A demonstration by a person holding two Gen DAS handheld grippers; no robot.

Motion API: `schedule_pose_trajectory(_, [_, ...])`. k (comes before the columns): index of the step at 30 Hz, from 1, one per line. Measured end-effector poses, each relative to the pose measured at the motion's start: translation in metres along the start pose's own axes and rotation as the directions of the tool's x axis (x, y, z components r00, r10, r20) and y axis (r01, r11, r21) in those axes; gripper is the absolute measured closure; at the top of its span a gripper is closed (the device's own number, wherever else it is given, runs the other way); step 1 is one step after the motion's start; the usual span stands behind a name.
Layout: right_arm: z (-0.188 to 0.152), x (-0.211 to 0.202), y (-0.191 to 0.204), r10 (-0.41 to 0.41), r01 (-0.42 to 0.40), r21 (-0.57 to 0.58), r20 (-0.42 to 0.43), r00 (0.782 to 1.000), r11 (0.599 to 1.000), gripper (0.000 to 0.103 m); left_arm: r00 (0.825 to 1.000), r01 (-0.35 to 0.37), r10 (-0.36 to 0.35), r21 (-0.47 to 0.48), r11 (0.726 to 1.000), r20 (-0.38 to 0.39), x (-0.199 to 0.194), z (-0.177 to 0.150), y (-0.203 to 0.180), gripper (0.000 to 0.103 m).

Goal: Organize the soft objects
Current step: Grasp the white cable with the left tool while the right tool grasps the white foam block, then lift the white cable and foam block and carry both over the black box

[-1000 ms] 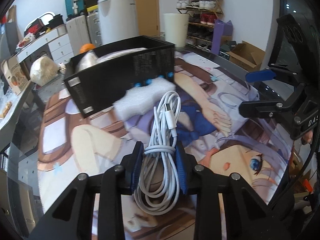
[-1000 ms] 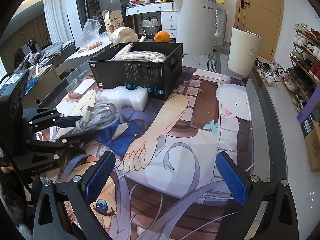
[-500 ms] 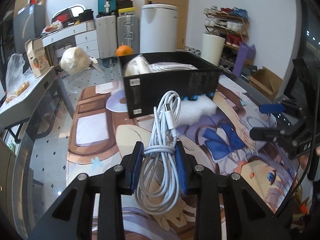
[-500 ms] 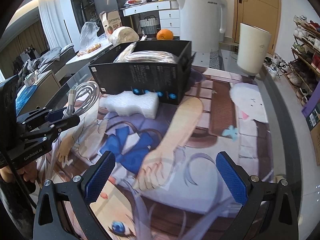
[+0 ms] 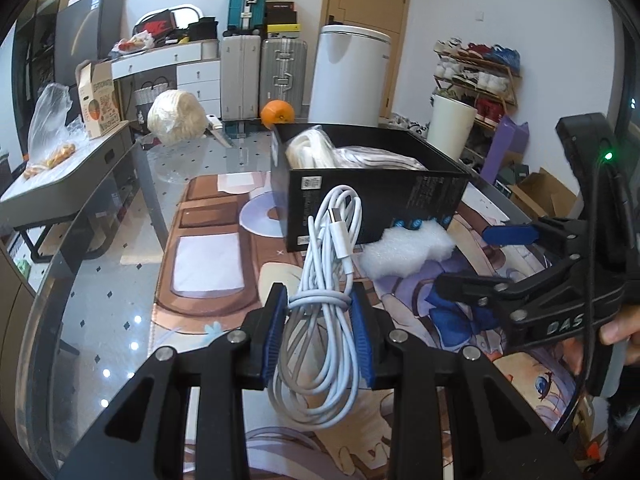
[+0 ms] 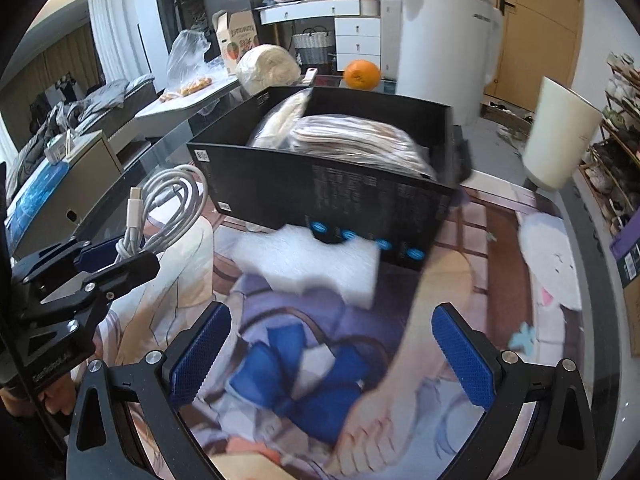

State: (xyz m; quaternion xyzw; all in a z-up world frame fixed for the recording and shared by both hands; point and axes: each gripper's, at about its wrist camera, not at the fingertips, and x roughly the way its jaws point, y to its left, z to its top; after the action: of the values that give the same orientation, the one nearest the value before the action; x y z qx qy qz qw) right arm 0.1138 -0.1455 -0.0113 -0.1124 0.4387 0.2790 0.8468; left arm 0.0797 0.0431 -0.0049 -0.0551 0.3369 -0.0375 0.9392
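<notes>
Left gripper point(image 5: 319, 334): jaws clamped on the coiled white cable point(image 5: 324, 312) at its wrapped waist, one loop hanging below the jaws, the other loop and the USB plug sticking up ahead of them. Cable is off the worktop point(image 5: 120, 280), held in the air. Straight ahead of the left jaws sits the black box point(image 5: 376, 204), already loaded with bagged white soft items point(image 6: 352, 140); contents are blurred in the right wrist view, so probably fabric or padding in plastic, can't confirm. White foam block point(image 6: 312, 264) lies on the printed mat point(image 5: 208, 264), touching the box's near wall, ahead and right of the left jaws, and directly ahead of the right jaws. Right gripper point(image 6: 332, 356): jaws wide, nothing between them, hovering over the mat. Orange point(image 5: 277, 112) sits beyond the box's far side. Left gripper shows at the left edge of the right wrist view, cable loop up beside the box corner.
</notes>
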Motion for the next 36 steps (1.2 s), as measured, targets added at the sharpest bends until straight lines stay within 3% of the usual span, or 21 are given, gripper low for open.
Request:
schedule_pose_trajectory(23, [0.026, 0.046, 0.031, -0.036, 0.037, 0.023, -0.058, 0.998, 0.999, 0.001, 1.000, 0.000, -0.001, -0.044, 0.999, -0.017, 0.004, 0.001, 0.012, 0.073])
schedule_pose_trajectory(26, [0.027, 0.046, 0.031, -0.044, 0.046, 0.036, -0.053, 0.998, 0.998, 0.003, 1.000, -0.001, 0.000, -0.043, 0.999, -0.018, 0.005, 0.001, 0.012, 0.073])
schedule_pose_trajectory(28, [0.028, 0.046, 0.031, -0.043, 0.044, 0.037, -0.047, 0.998, 0.998, 0.012, 1.000, 0.000, -0.001, -0.043, 0.999, -0.017, 0.004, 0.001, 0.012, 0.073])
schedule_pose_trajectory(36, [0.016, 0.019, 0.012, 0.001, -0.002, 0.066, 0.007, 1.000, 0.998, 0.012, 1.000, -0.003, 0.003, -0.029, 1.000, -0.003, 0.002, 0.001, 0.010, 0.073])
